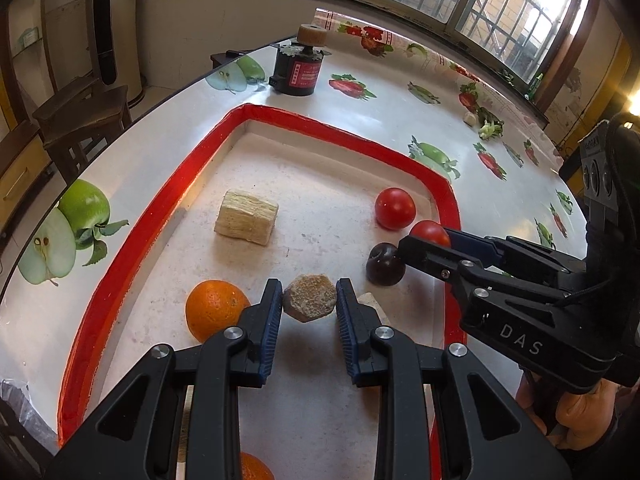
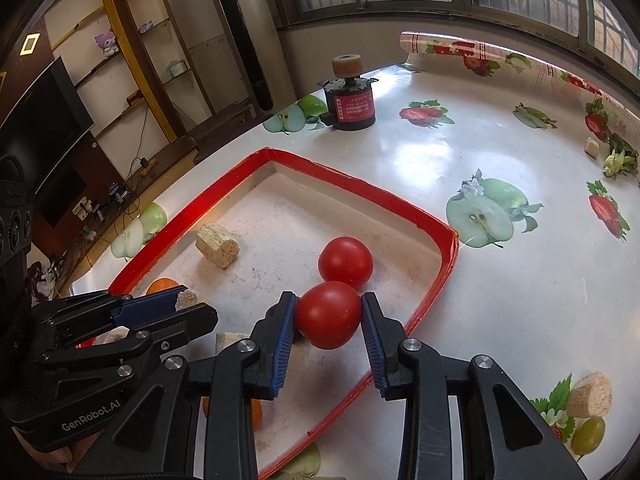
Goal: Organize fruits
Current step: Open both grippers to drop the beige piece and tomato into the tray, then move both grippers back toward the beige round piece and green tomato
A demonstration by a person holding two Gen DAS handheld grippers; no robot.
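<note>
On the table (image 2: 500,280), the red-rimmed tray (image 2: 360,178) runs out of frame below. The right gripper (image 2: 329,314) pinches a tomato (image 2: 328,314) inside it, half hiding a dark plum (image 1: 385,264). The left gripper (image 1: 309,300) clamps a brownish lump (image 1: 310,297); one orange (image 1: 254,470) is cut off.

Daylight pours in from the barred windows (image 1: 500,4) at the far side, bright enough to wash out their panes on the right. The glossy tablecloth (image 2: 460,160) carries white glare patches, and the tray's red rim (image 1: 176,196) glows orange where light strikes it. Soft shadows fall near each fruit. Fisheye bending curves the table edge; the corners go black; focus stays sharp
</note>
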